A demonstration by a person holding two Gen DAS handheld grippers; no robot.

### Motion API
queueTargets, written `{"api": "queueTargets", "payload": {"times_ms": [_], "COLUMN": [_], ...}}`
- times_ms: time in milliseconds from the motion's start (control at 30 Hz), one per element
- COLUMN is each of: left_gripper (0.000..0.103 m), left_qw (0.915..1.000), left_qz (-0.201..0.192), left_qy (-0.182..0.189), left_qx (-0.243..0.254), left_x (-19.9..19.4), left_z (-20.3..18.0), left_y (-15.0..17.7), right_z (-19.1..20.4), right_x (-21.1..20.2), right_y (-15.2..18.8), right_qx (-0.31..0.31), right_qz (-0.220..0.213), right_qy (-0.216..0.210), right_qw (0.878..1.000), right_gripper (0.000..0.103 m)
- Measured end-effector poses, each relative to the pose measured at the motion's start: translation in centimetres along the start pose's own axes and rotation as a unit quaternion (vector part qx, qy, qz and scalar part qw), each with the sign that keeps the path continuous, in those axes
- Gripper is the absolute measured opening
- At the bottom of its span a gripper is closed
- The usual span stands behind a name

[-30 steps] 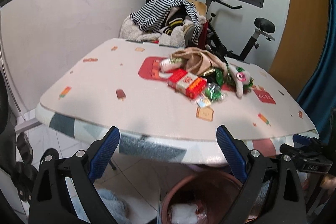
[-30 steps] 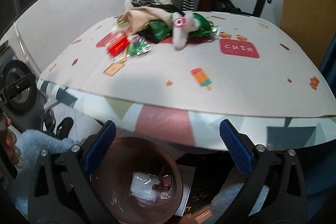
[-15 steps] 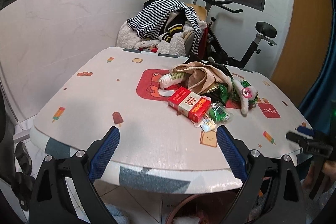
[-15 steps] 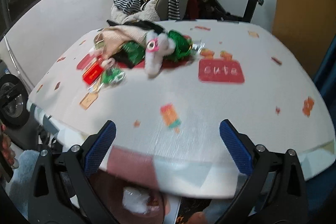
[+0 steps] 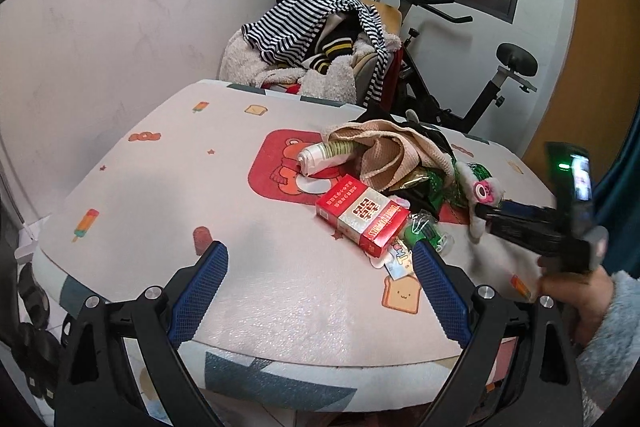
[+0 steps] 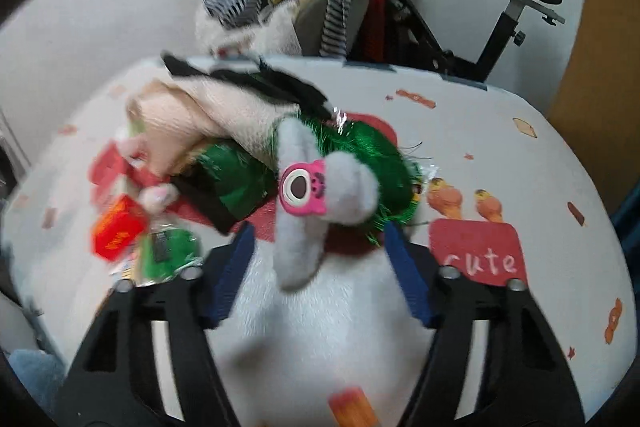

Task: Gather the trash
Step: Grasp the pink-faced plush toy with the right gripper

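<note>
Right tool (image 6: 316,259): jaws closing, not yet clamped, grey sock (image 6: 304,223) between them w/ green wrapper (image 6: 360,155) behind. Left tool (image 5: 320,291): jaws apart, empty, over table (image 5: 280,307) edge near red box (image 5: 362,219). Risk: sock isn't obviously trash; closing here may grab it, not the wrapper. Blurred view adds doubt.

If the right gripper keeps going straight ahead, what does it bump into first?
Most likely the grey fuzzy sock with the pink round clip: it lies between the closing, not yet touching jaws of the right gripper. The shiny green wrapper sits behind it.
</note>
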State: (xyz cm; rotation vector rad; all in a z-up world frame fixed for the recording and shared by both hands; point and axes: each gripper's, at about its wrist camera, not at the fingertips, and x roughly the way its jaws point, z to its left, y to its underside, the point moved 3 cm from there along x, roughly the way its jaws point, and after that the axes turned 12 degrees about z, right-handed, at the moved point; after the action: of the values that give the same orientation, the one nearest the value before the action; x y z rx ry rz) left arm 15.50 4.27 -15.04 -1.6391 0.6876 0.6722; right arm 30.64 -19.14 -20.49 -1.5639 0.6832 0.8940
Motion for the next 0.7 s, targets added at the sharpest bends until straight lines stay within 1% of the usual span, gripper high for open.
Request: {"api": "queueTargets", "payload": {"times_ms": [67, 133, 167, 200, 233, 267, 333, 467, 700], "left_gripper": [0.091, 0.091, 0.091, 0.091, 0.091, 0.091, 0.091, 0.091, 0.091], "left_qw": [1.0, 1.0, 1.0, 1.0, 1.0, 1.0, 1.0, 1.0, 0.9999], "left_qz": [0.001, 0.003, 0.004, 0.006, 0.007, 0.008, 0.007, 0.004, 0.002], "left_qy": [0.001, 0.001, 0.001, 0.0, 0.0, 0.001, 0.002, 0.005, 0.015], "left_qx": [0.002, 0.004, 0.005, 0.005, 0.005, 0.004, 0.003, 0.006, 0.008], "left_x": [0.3, 0.6, 0.6, 0.7, 0.8, 0.8, 0.6, 0.0, -1.0], "left_z": [-0.1, -0.2, -0.2, -0.2, -0.2, -0.3, -0.3, -0.9, -2.1], "left_y": [-0.1, -0.1, -0.1, 0.0, 0.0, 0.1, 0.1, 0.1, 0.3], "right_z": [0.7, 0.7, 0.3, -0.1, -0.4, -0.9, -1.6, -2.3, -3.7], "right_x": [1.0, 1.7, 1.9, 1.9, 1.8, 1.5, 0.7, -0.9, -3.4], "right_y": [-0.6, -1.0, -1.1, -1.2, -1.1, -0.9, -0.3, 0.9, 3.2], "right_qx": [-0.005, 0.0, 0.011, 0.021, 0.03, 0.041, 0.051, 0.045, 0.041], "right_qz": [0.012, 0.024, 0.031, 0.034, 0.037, 0.041, 0.033, 0.022, 0.01], "right_qy": [0.021, 0.036, 0.038, 0.03, 0.016, 0.01, -0.01, -0.027, -0.038], "right_qw": [1.0, 0.999, 0.999, 0.999, 0.999, 0.998, 0.998, 0.998, 0.998], "right_gripper": [0.056, 0.053, 0.045, 0.037, 0.024, 0.014, 0.013, 0.013, 0.013]}}
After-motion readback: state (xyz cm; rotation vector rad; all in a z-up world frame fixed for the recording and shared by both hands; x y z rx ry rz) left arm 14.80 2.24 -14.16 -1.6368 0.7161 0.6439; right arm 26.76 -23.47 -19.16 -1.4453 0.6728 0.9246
